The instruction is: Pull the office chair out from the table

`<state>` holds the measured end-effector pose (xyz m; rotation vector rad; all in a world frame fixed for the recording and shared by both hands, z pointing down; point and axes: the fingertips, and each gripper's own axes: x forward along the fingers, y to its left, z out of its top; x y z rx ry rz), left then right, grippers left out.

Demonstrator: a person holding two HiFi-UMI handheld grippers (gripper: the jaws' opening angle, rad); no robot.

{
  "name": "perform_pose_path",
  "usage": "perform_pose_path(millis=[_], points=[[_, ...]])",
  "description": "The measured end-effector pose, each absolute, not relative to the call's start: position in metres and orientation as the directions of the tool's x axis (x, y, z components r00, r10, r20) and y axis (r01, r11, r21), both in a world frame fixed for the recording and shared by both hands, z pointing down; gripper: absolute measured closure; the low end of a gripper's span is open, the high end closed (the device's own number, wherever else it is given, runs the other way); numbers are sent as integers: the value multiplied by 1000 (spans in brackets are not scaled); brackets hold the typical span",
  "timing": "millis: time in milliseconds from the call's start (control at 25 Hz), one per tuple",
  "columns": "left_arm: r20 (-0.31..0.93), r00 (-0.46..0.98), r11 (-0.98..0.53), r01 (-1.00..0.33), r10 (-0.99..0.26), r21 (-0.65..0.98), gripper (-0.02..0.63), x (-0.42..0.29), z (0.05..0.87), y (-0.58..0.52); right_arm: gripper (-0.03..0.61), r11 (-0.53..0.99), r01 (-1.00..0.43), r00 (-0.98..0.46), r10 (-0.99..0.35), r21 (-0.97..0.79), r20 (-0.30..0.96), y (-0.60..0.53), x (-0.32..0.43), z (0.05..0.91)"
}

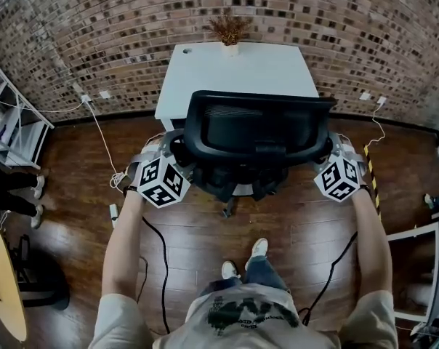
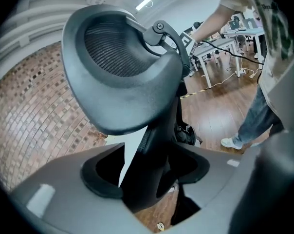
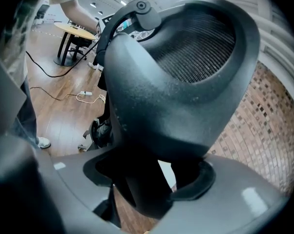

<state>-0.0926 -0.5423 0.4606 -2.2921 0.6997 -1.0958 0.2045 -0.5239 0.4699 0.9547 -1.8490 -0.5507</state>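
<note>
While its backrest spans crosswise, the office chair faces the table.

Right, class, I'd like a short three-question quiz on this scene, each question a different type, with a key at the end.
1. True or false: the black mesh office chair stands directly in front of the white rectangular table.
2. Multiple choice: what stands at the table's far edge? A) a laptop B) a dried plant in a white pot C) a mug
3. Fill in: a black part of the ____ stands between the jaws of both the left gripper and the right gripper.
Key: 1 true; 2 B; 3 chair.
</note>
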Motion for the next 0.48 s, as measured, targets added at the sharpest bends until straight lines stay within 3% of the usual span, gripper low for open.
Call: perform_pose_path(millis=[480], points=[[580,531,-764,-228,-618,-604,314,-76,464,-471,280,587,-378,-229,-809,716,542,-457,222,473]])
